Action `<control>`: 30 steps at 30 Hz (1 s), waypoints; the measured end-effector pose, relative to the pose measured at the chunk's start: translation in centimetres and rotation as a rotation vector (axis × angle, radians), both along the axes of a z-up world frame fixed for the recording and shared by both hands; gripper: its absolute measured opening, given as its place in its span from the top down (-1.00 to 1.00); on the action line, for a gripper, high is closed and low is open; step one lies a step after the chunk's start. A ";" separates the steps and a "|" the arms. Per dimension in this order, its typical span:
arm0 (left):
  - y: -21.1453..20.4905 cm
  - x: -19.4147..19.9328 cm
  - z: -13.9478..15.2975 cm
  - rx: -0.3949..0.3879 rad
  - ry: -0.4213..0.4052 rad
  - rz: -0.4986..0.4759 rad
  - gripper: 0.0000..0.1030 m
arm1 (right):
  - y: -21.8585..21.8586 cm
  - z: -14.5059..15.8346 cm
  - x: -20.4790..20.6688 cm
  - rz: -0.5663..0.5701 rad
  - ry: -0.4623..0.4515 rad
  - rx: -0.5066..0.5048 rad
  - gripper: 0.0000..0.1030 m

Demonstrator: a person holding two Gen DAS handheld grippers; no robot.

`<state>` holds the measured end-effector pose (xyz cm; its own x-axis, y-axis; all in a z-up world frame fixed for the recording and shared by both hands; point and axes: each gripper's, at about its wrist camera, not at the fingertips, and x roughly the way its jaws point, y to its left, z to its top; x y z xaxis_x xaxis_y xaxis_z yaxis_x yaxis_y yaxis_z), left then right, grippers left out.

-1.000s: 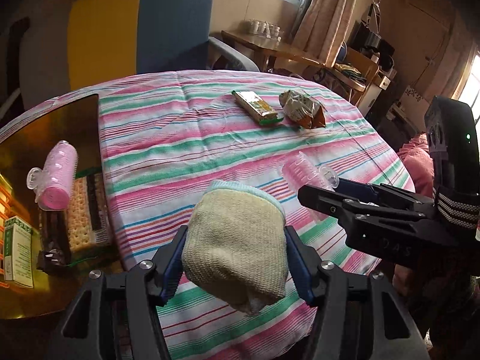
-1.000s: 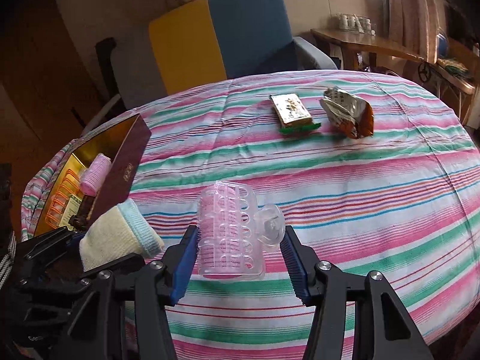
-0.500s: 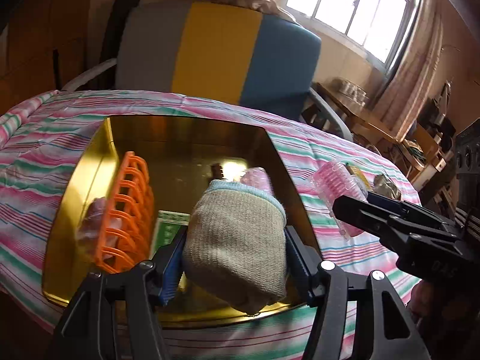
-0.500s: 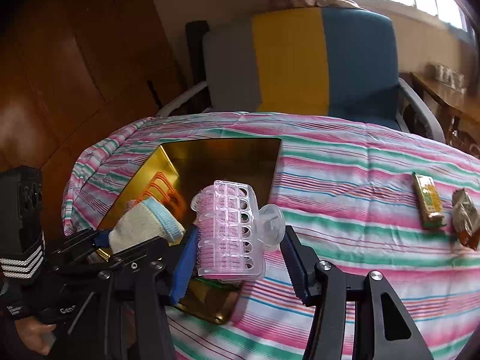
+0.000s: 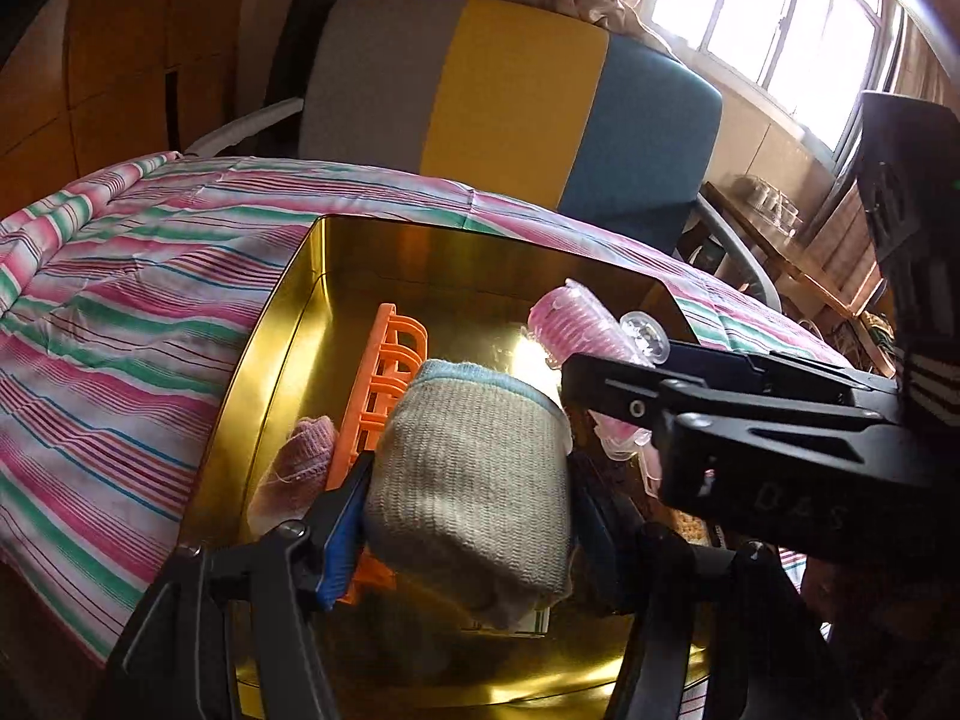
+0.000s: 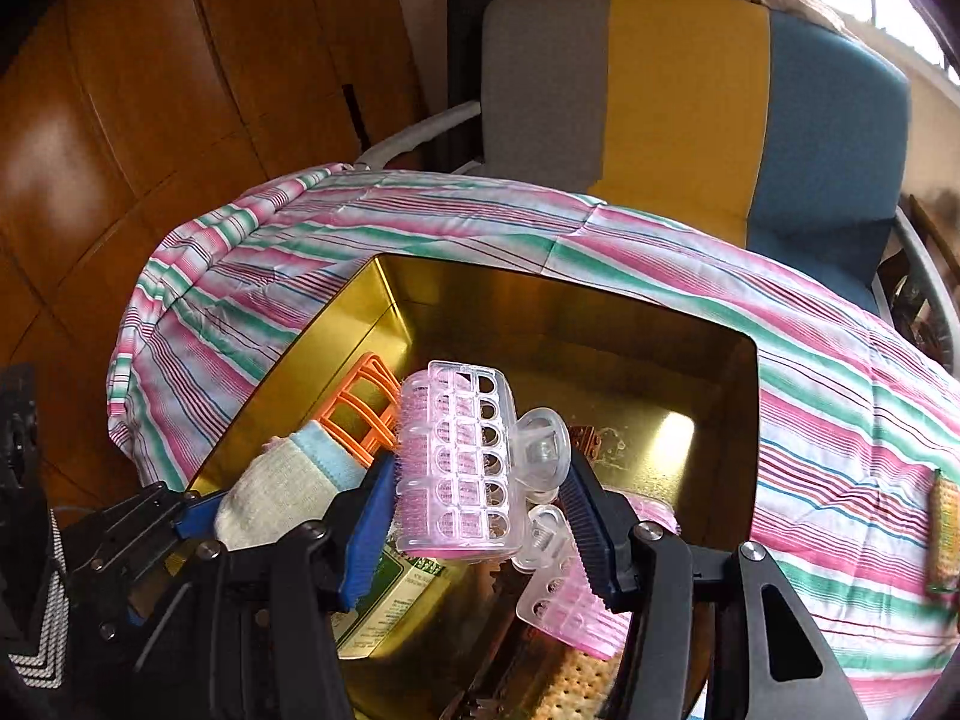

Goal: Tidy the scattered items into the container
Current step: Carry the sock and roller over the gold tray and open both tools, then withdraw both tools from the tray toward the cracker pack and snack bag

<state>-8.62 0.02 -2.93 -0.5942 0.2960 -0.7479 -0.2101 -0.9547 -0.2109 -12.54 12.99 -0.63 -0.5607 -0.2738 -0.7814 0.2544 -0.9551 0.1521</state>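
Left wrist view: my left gripper (image 5: pixel 468 504) clamps a rolled sock (image 5: pixel 474 474) above the gold tin (image 5: pixel 270 354), beside an orange rack (image 5: pixel 384 384). My right gripper (image 6: pixel 480 498) squeezes a pink roller (image 6: pixel 459 456) over the same tin, where another roller (image 6: pixel 576 606) and a green box (image 6: pixel 390 606) lie on the striped cloth (image 6: pixel 840 420).

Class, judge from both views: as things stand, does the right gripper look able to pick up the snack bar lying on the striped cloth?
Probably not: the right gripper is shut on a pink hair roller, over the gold tin, away from the snack bar.
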 end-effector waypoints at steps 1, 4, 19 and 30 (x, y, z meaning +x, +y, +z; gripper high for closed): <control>0.0 0.0 0.0 -0.002 0.001 -0.002 -0.21 | 0.0 -0.4 -0.2 -0.003 -0.012 -0.001 -0.08; 0.0 0.1 0.1 -0.009 0.004 -0.005 -0.22 | 0.5 -1.0 -0.3 -0.018 -0.034 -0.025 -0.09; 2.3 3.1 3.3 -0.012 0.092 -0.033 -0.23 | 9.5 0.7 4.8 -0.204 0.027 -0.199 -0.11; 11.6 7.2 3.1 0.017 0.043 -0.355 -0.23 | 26.1 -1.4 9.5 -0.568 0.010 -0.124 -0.34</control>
